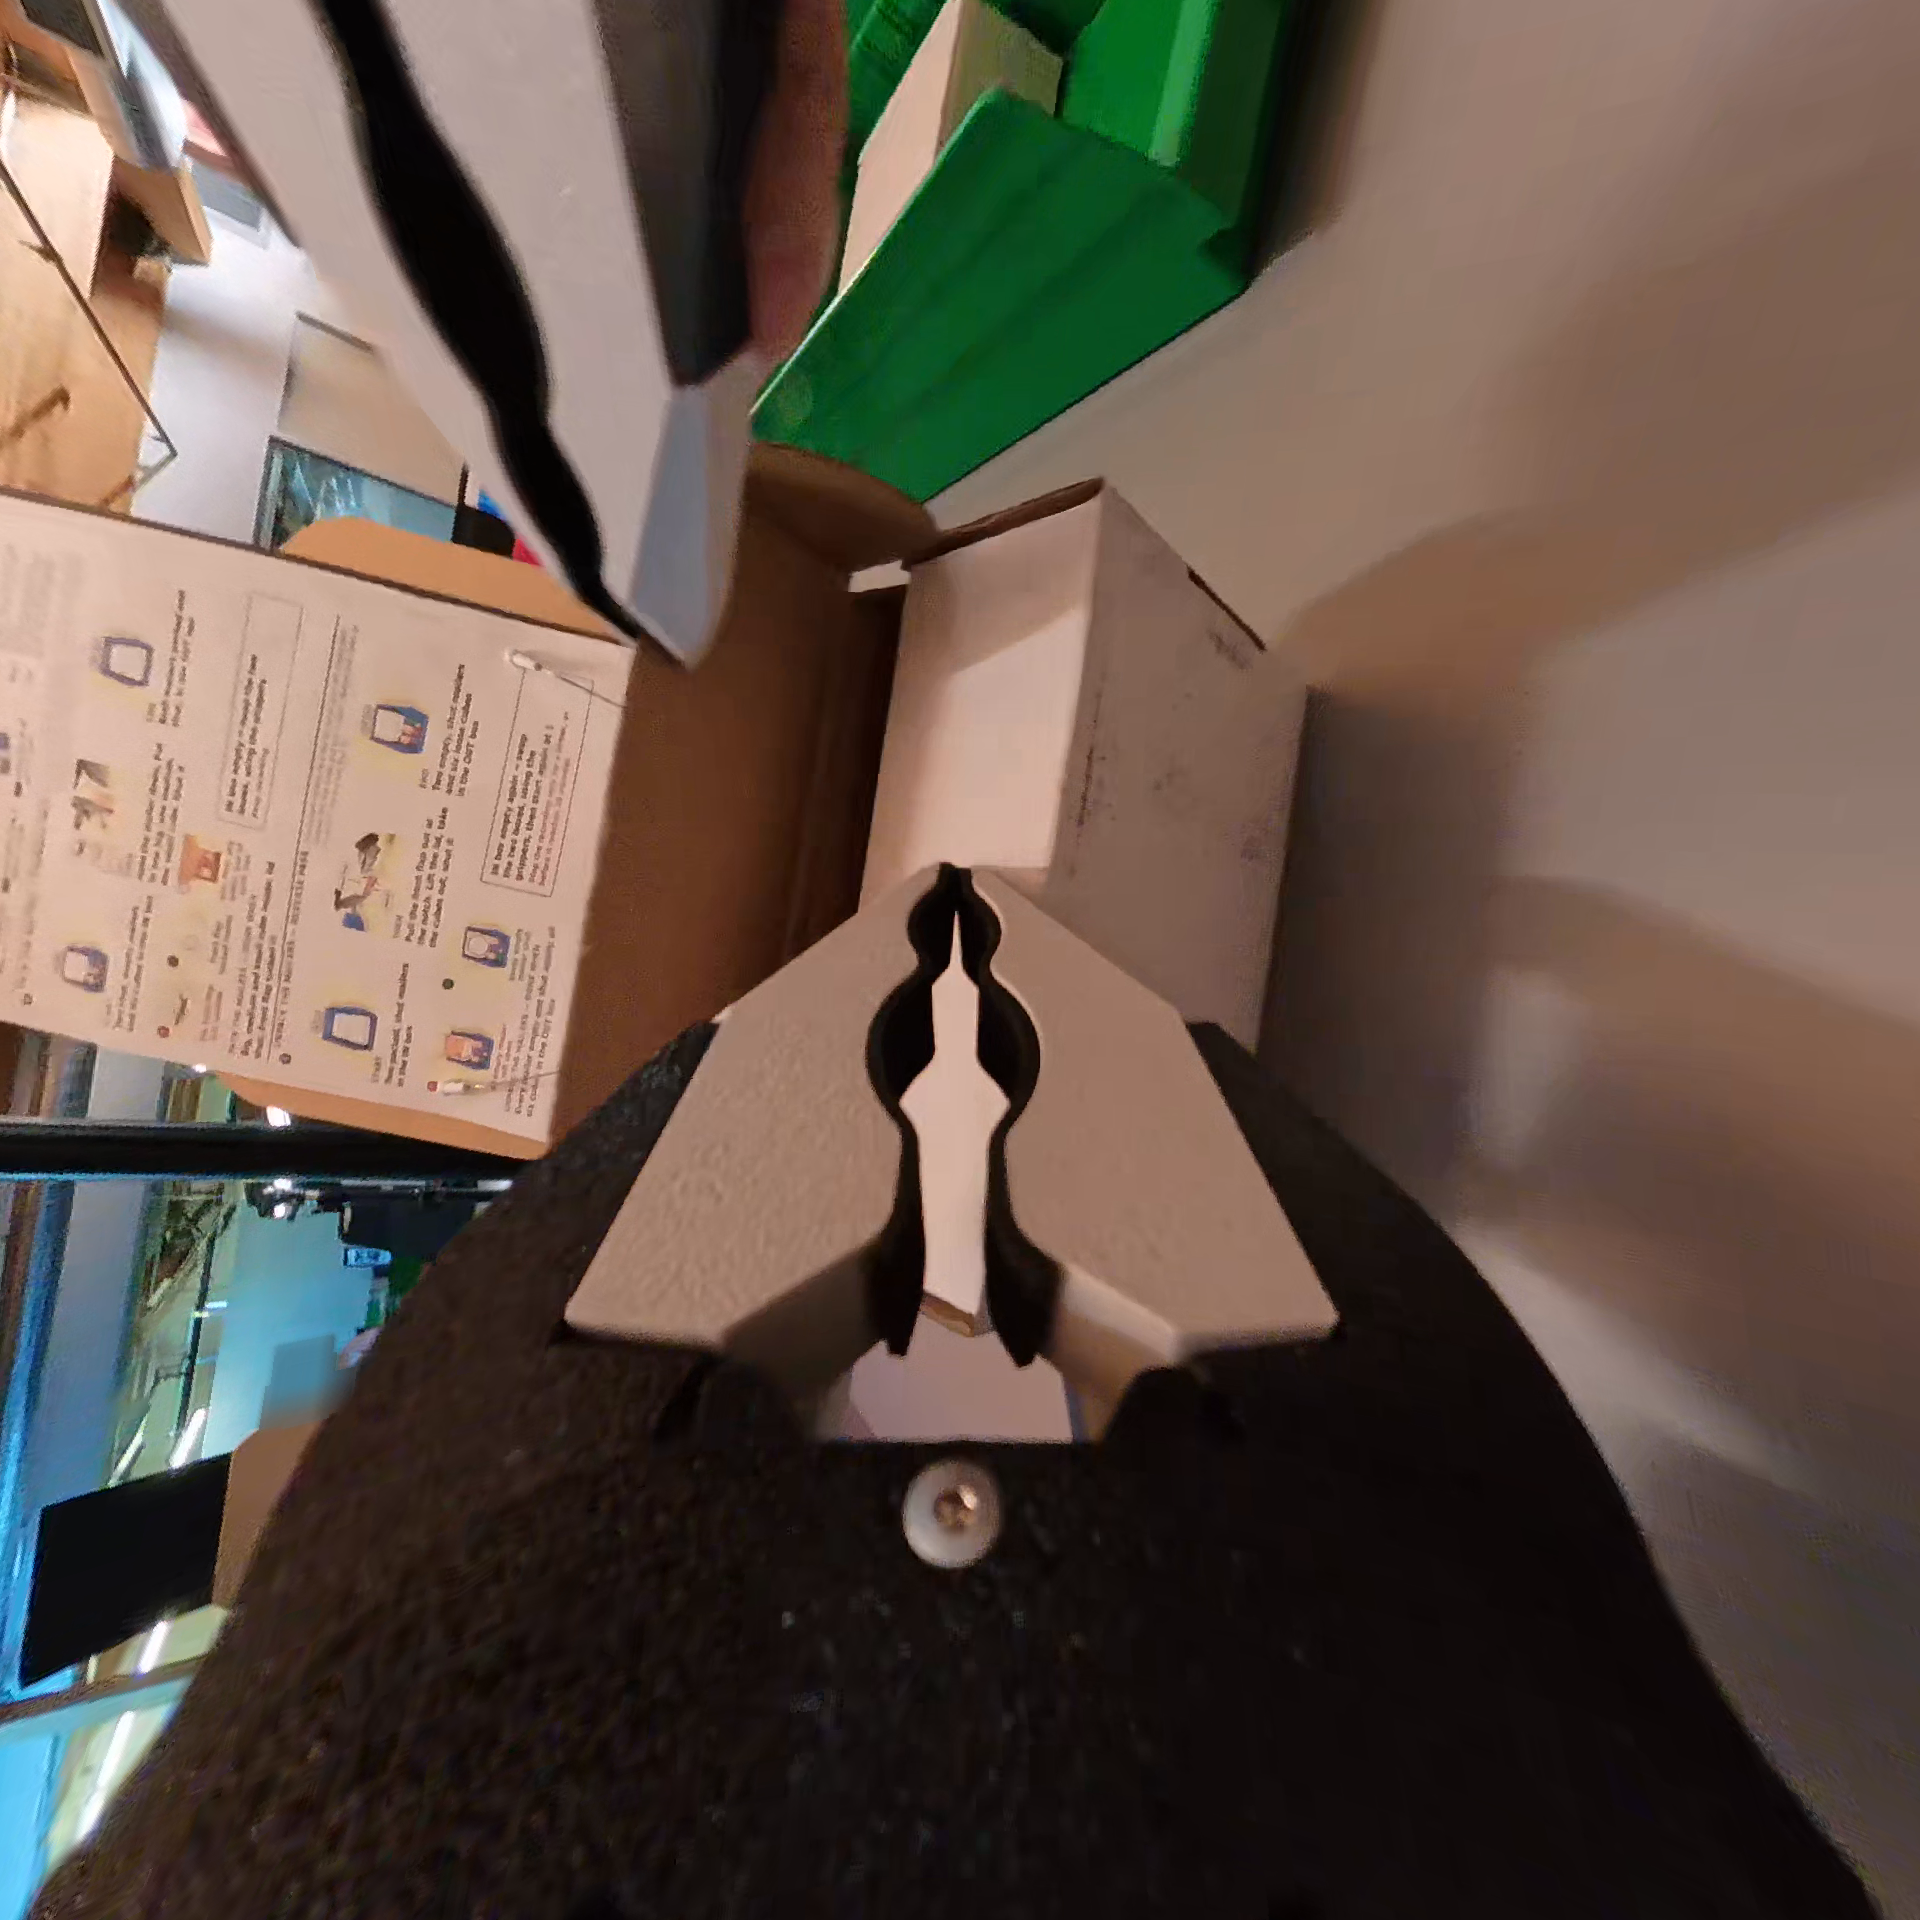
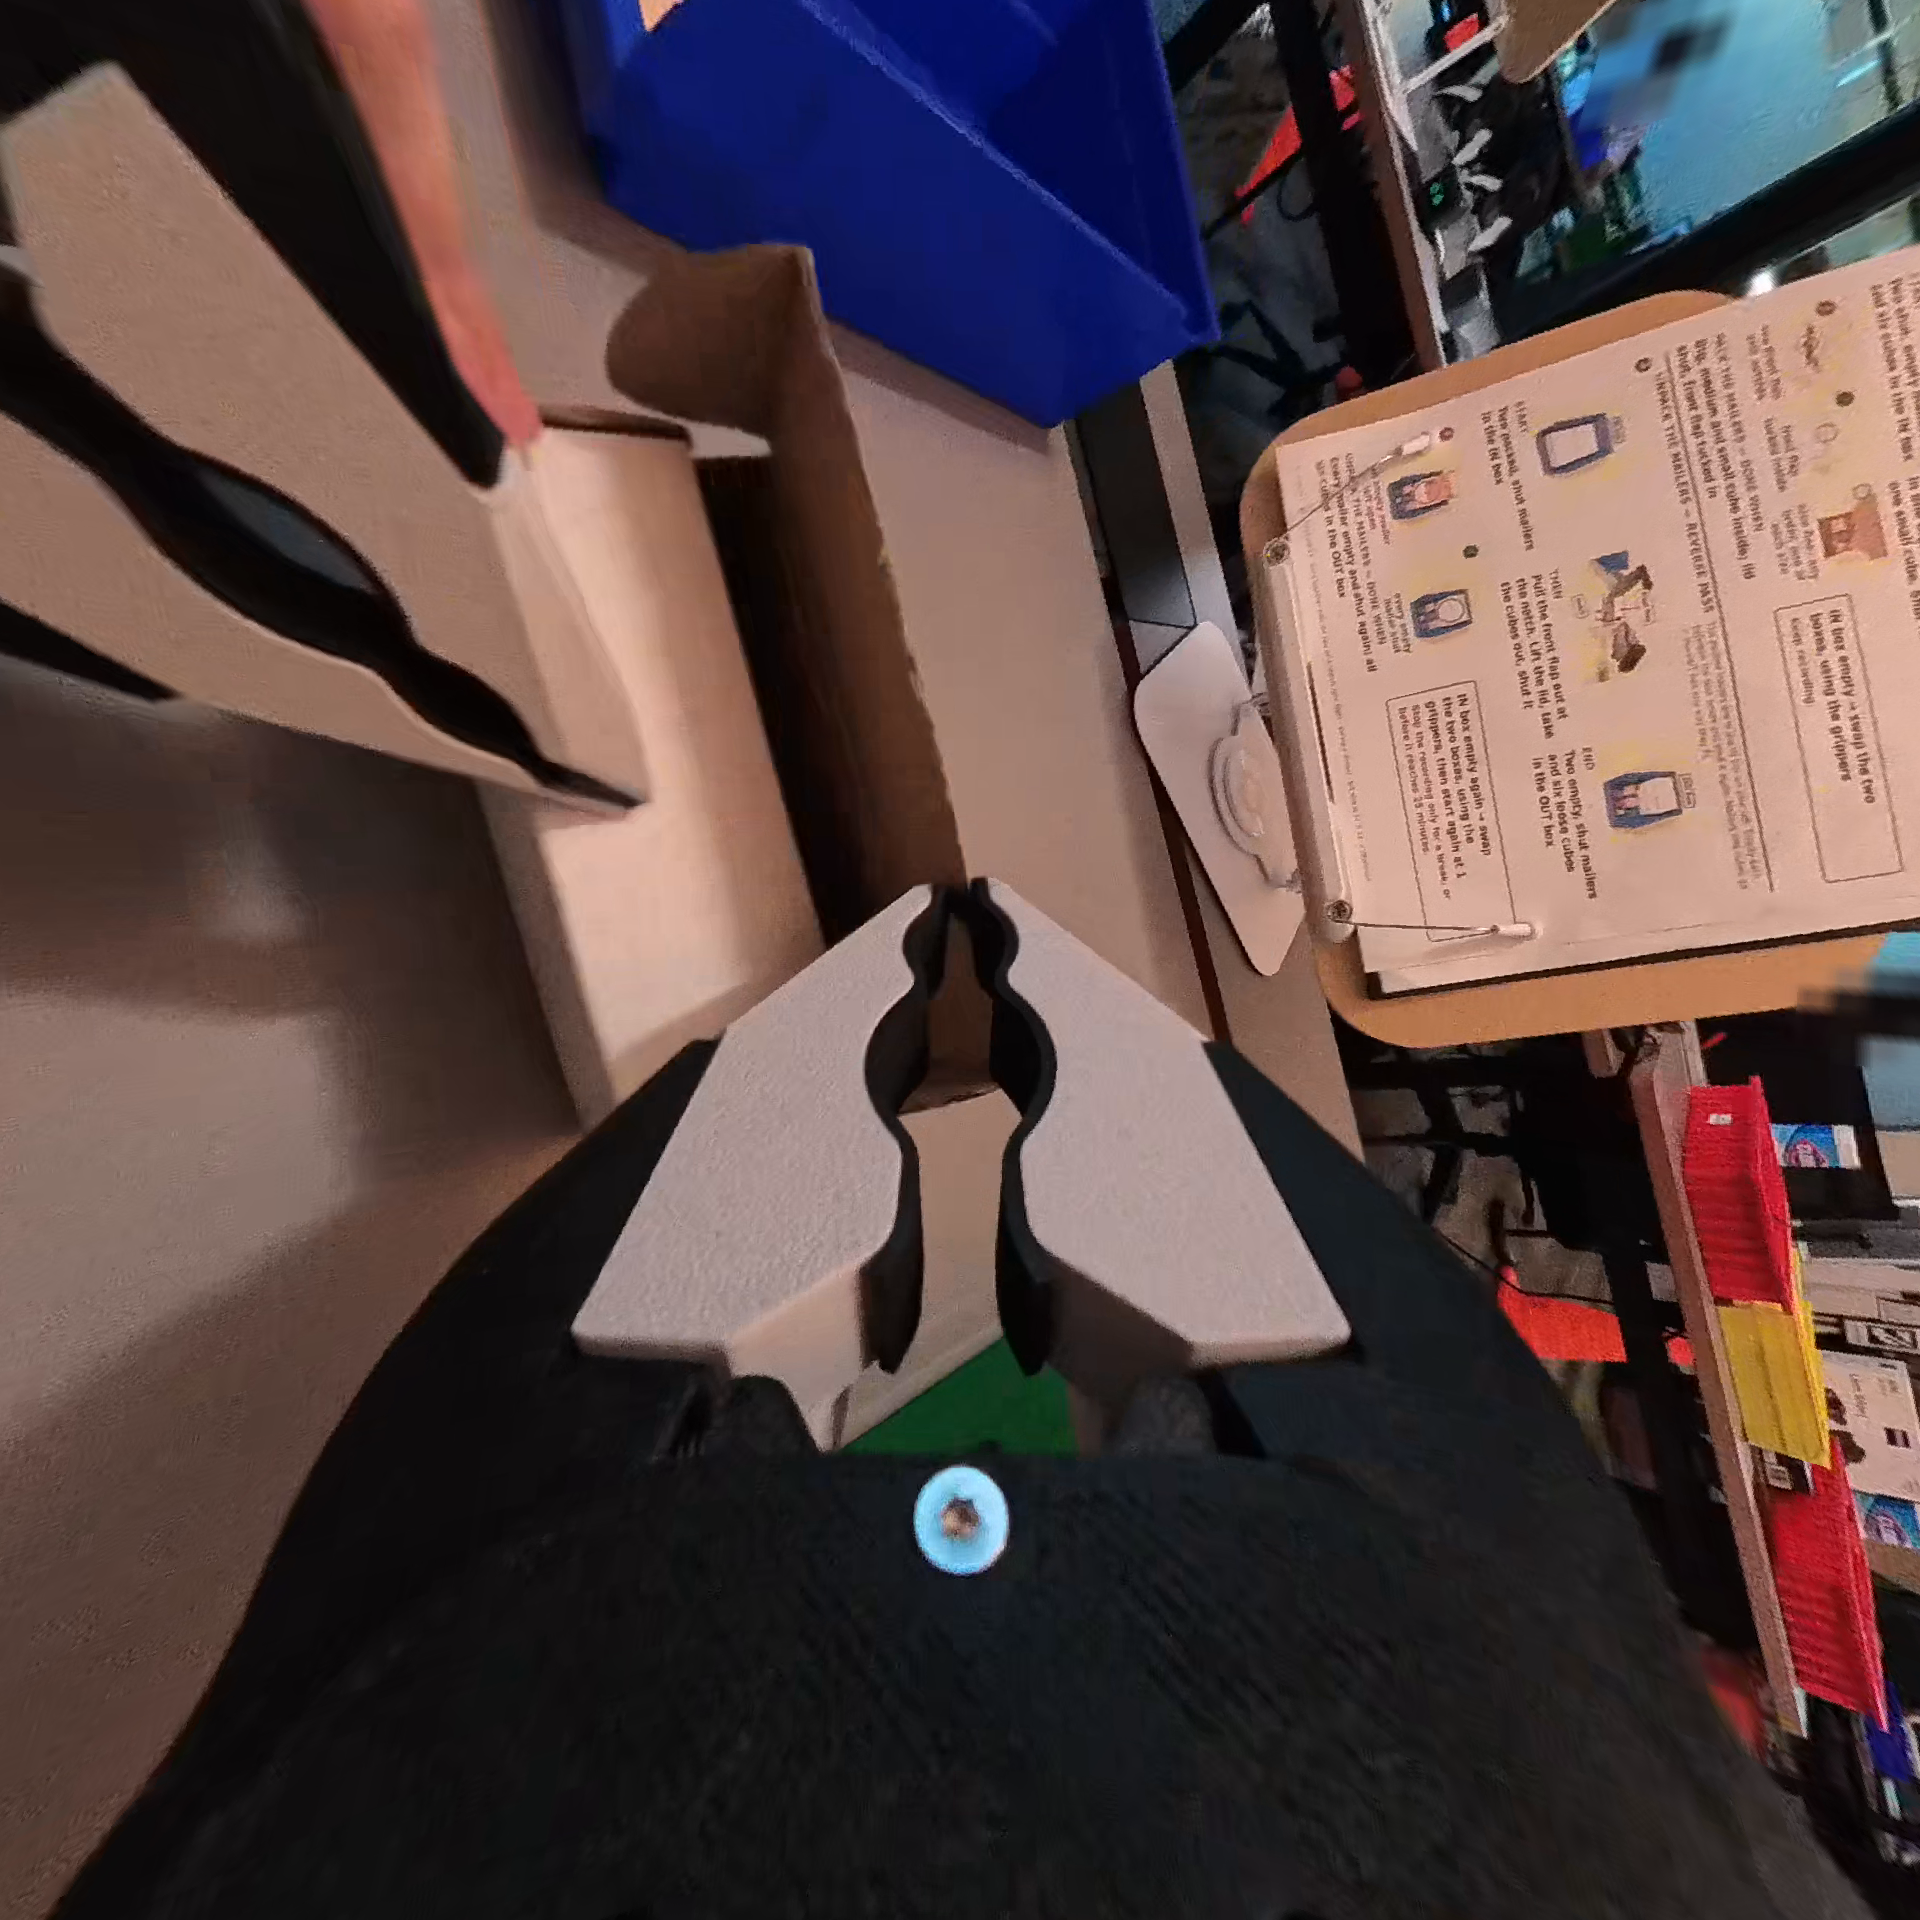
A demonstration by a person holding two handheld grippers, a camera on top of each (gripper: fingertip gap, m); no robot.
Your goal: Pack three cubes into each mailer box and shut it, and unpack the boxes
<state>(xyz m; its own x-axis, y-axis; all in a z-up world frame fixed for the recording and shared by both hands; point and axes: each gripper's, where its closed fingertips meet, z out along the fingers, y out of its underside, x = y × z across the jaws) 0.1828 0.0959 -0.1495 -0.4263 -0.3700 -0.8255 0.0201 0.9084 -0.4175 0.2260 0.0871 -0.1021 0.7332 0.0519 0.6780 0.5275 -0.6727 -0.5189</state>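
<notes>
A printed instruction sheet (image 2: pixel 1621 634) with small pictures lies on a clipboard (image 2: pixel 1340 997) beside the table

Warm, fairly dim indoor light. Soft shadows fall across the pale tabletop (image 1: pixel 1558 520) toward three o'clock in the left wrist view. Both wide-angle views bend and smear at the edges. The green plastic bin (image 1: pixel 997 312) near twelve o'clock is motion-blurred; distant shelves look soft.

A lab or workshop — instruction sheet (image 2: pixel 1621 634), cluttered shelving (image 2: pixel 1756 1351), blue bin (image 2: pixel 914 177).
</notes>
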